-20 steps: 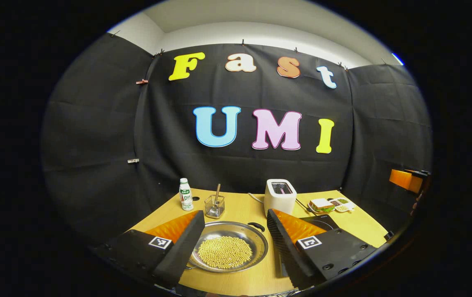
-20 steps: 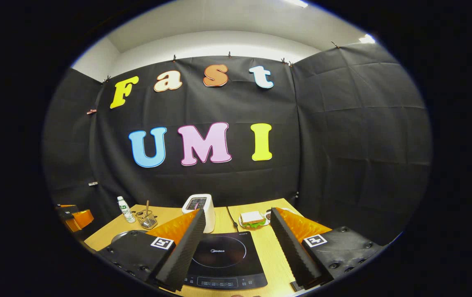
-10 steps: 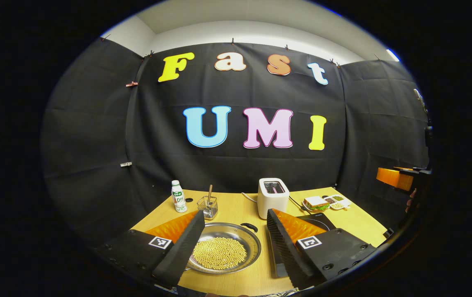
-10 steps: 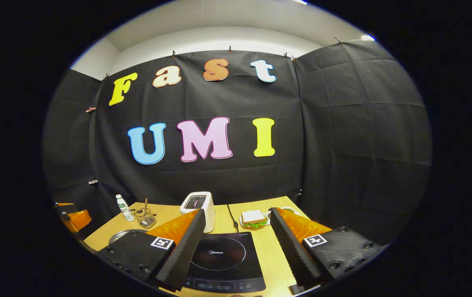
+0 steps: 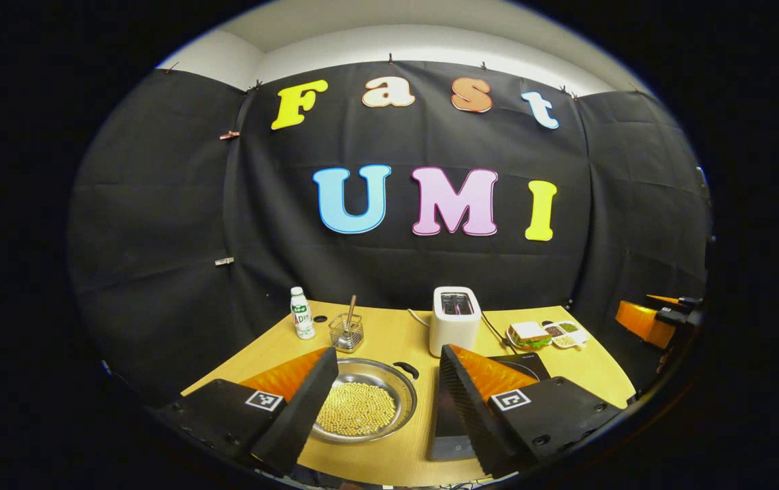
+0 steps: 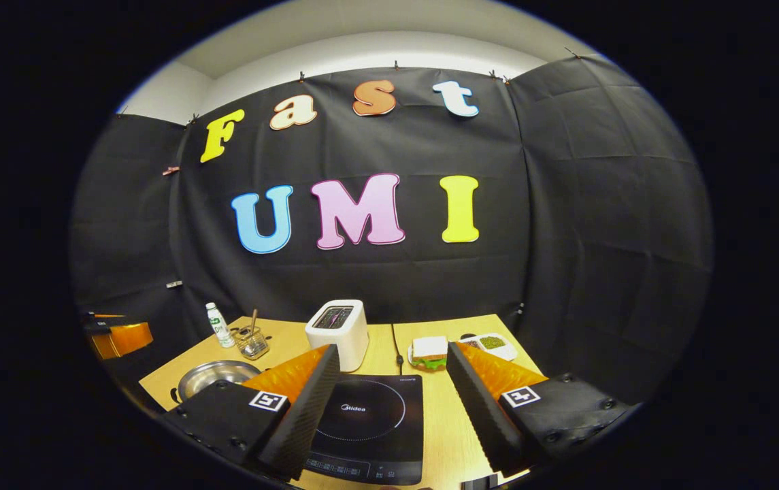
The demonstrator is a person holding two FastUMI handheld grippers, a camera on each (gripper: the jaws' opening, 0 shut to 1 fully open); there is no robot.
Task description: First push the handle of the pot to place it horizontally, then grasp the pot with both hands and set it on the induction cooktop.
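A shallow steel pot (image 5: pixel 363 401) full of yellow beans sits on the wooden table, between the fingers of my open left gripper (image 5: pixel 384 401), which hovers above it. One black pot handle (image 5: pixel 406 369) points toward the far right rim. The black induction cooktop (image 6: pixel 370 422) lies to the pot's right, framed by my open right gripper (image 6: pixel 389 401), which is empty. In the right gripper view the pot (image 6: pixel 216 376) shows at the left, and the left gripper (image 6: pixel 117 337) at the far left edge. The cooktop (image 5: pixel 518 364) is partly hidden behind a finger in the left gripper view.
A white toaster (image 5: pixel 456 318), a small bottle (image 5: pixel 301 313) and a wire holder with a utensil (image 5: pixel 347 332) stand at the back of the table (image 5: pixel 389 449). A sandwich plate (image 5: pixel 527 335) and a divided dish (image 5: pixel 565 332) sit at the back right.
Both grippers have pulled back and up from the table, so the pot and cooktop look smaller and farther off. Both stay open.
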